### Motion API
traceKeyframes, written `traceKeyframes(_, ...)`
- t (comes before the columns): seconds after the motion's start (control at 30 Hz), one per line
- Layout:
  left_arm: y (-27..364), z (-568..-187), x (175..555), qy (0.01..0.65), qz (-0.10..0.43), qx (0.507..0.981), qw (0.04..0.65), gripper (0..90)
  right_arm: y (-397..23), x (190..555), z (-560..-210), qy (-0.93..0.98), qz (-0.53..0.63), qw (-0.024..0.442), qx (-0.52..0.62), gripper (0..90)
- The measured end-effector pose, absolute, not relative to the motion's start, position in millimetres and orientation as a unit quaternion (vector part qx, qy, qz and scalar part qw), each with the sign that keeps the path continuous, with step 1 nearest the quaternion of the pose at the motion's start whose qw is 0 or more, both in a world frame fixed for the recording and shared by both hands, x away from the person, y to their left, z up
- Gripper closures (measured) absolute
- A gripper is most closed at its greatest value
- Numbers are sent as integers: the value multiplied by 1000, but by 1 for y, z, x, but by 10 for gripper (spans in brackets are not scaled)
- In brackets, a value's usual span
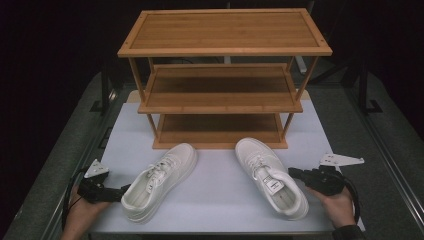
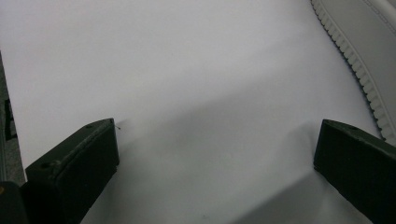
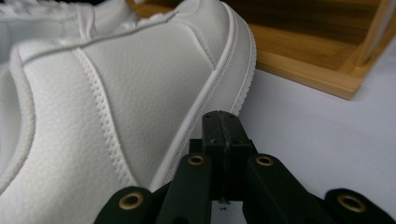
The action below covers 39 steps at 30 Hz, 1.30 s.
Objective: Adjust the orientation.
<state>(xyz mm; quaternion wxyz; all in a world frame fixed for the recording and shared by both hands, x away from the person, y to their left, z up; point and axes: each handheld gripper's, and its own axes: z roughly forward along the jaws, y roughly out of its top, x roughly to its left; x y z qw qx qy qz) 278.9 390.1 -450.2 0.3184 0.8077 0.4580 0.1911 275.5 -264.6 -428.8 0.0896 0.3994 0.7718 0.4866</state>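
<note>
Two white sneakers, left shoe (image 1: 159, 181) and right shoe (image 1: 272, 176), sit on the worktop (image 1: 220, 195) near its front edge, before the empty shelf rack (image 1: 222, 80); nothing shelved yet. Left gripper (image 1: 122, 192) gapes wide and empty beside the left shoe's heel. Right gripper (image 1: 292, 172) is fully closed, empty, tips against the right shoe's side, so both grasps and placements likely remain.

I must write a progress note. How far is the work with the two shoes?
Done: nothing; the three-tier wooden rack holds no shoes. In hand: the shut right gripper is beside the right white leather sneaker; the open left gripper is beside the left white sneaker. Left: probably gripping and shelving both.
</note>
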Motion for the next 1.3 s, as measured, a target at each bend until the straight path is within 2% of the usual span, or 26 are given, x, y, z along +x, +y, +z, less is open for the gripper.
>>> traceKeyframes(0.23,390,-450,279,458,191,808,318,0,-267,279,-436,783,458,103,408,900)
traceKeyframes(0.33,390,-450,279,458,191,808,319,0,-271,281,-439,775,471,89,412,900)
traceKeyframes(0.6,390,-450,279,458,191,808,319,0,-272,279,-435,770,475,98,414,899)
traceKeyframes(0.9,390,-450,279,457,191,809,318,0,-279,271,-418,756,488,115,421,694)
traceKeyframes(1.13,390,-450,279,458,191,808,319,0,-282,259,-403,750,502,123,413,623)
traceKeyframes(1.3,390,-450,279,458,191,808,319,0,-276,251,-394,748,516,120,399,603)
